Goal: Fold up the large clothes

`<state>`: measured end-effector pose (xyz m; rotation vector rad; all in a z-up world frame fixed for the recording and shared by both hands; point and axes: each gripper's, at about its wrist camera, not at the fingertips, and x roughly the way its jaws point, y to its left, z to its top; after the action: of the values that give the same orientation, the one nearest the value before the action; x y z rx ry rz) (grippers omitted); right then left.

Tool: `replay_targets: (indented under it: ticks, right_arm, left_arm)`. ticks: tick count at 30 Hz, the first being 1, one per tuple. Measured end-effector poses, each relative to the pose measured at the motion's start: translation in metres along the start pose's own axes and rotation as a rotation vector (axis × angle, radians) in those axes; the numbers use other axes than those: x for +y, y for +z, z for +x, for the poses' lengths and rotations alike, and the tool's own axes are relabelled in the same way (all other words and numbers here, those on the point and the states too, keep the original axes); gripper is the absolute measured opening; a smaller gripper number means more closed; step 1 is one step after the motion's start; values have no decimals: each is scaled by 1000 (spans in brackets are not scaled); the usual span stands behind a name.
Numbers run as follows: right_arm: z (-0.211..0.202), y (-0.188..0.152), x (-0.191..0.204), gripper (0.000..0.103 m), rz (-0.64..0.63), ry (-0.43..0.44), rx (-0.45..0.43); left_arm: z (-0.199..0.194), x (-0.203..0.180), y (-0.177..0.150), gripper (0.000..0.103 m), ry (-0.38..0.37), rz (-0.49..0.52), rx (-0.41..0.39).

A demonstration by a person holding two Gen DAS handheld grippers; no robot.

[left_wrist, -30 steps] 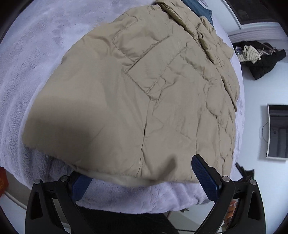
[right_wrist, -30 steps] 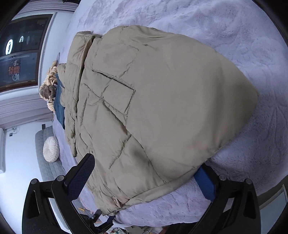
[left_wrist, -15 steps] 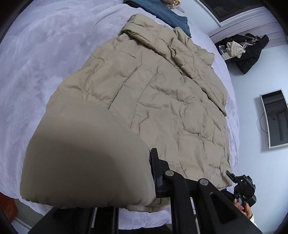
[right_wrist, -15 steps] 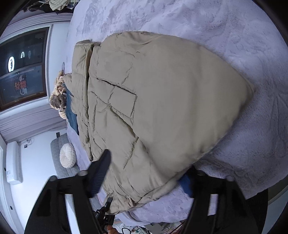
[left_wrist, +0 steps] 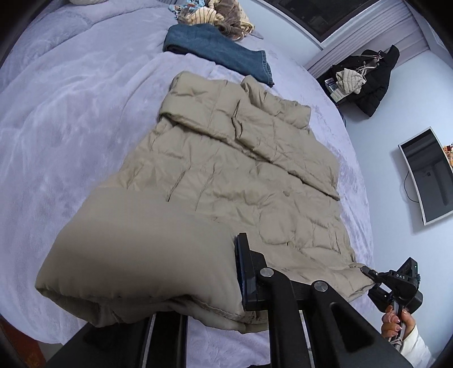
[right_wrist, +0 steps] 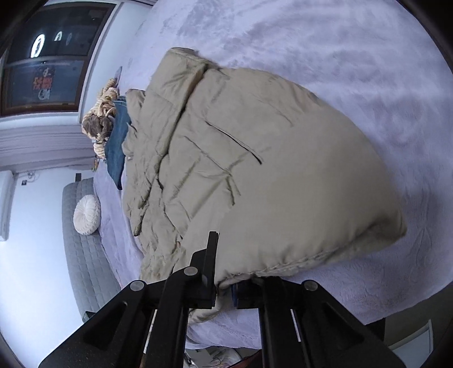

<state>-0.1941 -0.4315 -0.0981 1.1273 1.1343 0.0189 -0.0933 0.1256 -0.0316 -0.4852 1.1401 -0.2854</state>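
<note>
A beige quilted puffer jacket lies spread on a lilac fleece bed cover. My left gripper is shut on the jacket's near hem, which bulges up in front of the camera; only its right finger shows. My right gripper is shut on the other corner of the same hem and holds it lifted off the cover. The right gripper also shows in the left wrist view, held by a hand, at the jacket's right corner.
Folded blue jeans and a striped bundle of clothes lie at the far end of the bed. A black coat and a wall screen are to the right. A grey headboard and round white cushion are at left.
Both grippers have closed on the jacket's near hem and lifted it up off the bed. The cameras now sit higher and show more of the far end of the bed.
</note>
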Motion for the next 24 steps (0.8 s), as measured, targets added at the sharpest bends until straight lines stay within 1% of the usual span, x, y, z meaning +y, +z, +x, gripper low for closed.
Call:
replay_targets:
  ticks: [5, 8, 10, 12, 15, 18, 21, 24]
  right_arm:
    - [-14, 37, 61, 8, -163, 2, -31]
    - [-19, 65, 107, 7, -274, -1, -47]
    - [-20, 87, 134, 7, -334, 9, -48]
    - [-17, 113, 160, 7, -388, 11, -42]
    - [1, 153, 193, 7, -456, -11, -28]
    - [33, 192, 218, 7, -504, -60, -20]
    - [71, 224, 225, 7, -499, -88, -7]
    - [112, 248, 222, 7, -488, -107, -7]
  left_arm:
    - [-15, -32, 51, 15, 3, 28, -104]
    - [-20, -53, 94, 15, -22, 26, -164]
    - [-18, -64, 122, 15, -23, 33, -205]
    - [-9, -77, 149, 15, -1, 52, -237]
    - [16, -88, 187, 15, 36, 72, -255]
    - [53, -87, 221, 15, 96, 91, -239]
    - [101, -76, 249, 15, 140, 81, -199]
    - [152, -59, 266, 15, 188, 73, -147]
